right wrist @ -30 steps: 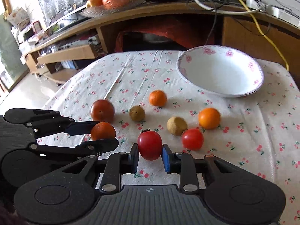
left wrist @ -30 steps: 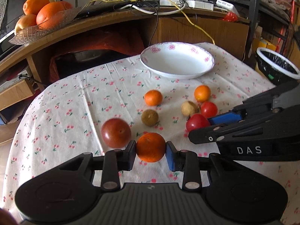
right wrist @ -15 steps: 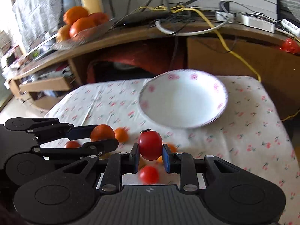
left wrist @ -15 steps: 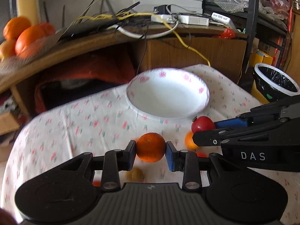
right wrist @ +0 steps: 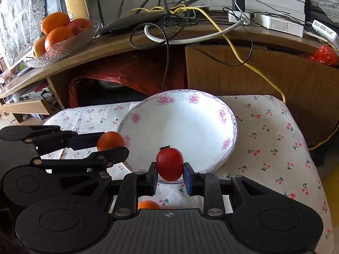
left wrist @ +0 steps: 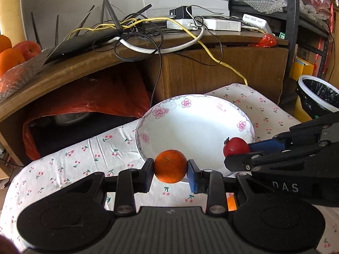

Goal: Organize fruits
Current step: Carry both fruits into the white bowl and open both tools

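Observation:
My left gripper [left wrist: 170,167] is shut on a small orange [left wrist: 170,166], held in the air at the near rim of the white flowered bowl [left wrist: 201,114]. My right gripper [right wrist: 170,165] is shut on a red tomato [right wrist: 169,164], also raised at the bowl's [right wrist: 190,103] near edge. Each gripper shows in the other's view: the right one with the tomato [left wrist: 235,147] on the right, the left one with the orange [right wrist: 110,140] on the left. The bowl holds nothing. Another orange fruit [right wrist: 148,204] peeks out below my right gripper; the remaining fruits are hidden.
The bowl sits on a cherry-print tablecloth [right wrist: 271,139]. Behind stands a wooden desk [left wrist: 211,63] with tangled cables and a glass dish of oranges and apples [right wrist: 61,36]. A bin lined with a black bag [left wrist: 317,97] stands at the right.
Both grippers have lifted their fruit off the cloth and carried it forward to the bowl's near rim. The fruits left on the table have dropped out of view.

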Tool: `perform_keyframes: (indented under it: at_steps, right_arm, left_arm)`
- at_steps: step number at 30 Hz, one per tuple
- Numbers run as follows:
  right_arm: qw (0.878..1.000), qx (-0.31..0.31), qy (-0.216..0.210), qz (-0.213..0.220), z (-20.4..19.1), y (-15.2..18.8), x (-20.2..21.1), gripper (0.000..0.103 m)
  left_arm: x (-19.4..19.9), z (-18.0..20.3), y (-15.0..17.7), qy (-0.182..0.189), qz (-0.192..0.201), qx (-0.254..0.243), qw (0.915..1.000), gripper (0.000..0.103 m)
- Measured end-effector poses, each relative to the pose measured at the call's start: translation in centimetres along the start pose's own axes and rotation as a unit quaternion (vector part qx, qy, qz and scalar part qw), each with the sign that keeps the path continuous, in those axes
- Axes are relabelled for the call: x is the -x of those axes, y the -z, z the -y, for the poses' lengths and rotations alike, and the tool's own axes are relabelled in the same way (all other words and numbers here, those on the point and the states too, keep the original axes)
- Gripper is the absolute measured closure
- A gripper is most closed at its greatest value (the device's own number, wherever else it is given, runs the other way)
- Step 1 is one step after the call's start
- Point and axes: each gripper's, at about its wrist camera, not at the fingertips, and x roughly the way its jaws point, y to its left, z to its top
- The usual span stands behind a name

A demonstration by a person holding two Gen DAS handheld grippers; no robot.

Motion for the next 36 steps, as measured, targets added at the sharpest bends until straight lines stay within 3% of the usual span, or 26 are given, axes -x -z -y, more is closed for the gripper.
perform_keyframes:
  at_steps: [21, 26, 36]
  right_arm:
    - [1.000, 0.003, 0.012, -0.005, 0.2, -0.7, -1.8, 0.076]
    - [1.000, 0.004, 0.014, 0.003, 0.1, -0.9, -1.6, 0.070]
    - [1.000, 0.008, 0.011, 0.016, -0.7, -0.8, 0.2, 0.069]
  left_arm:
    - [-2.2, -0.9, -0.3, -0.010, -0.010, 0.011, 0.9998, 0.056]
    - [-1.9, -1.3, -0.4, -0.013, -0.008, 0.015, 0.9998, 0.055]
    - [0.7, -1.1, -0.4, -0.016, 0.000, 0.003, 0.9999, 0.054]
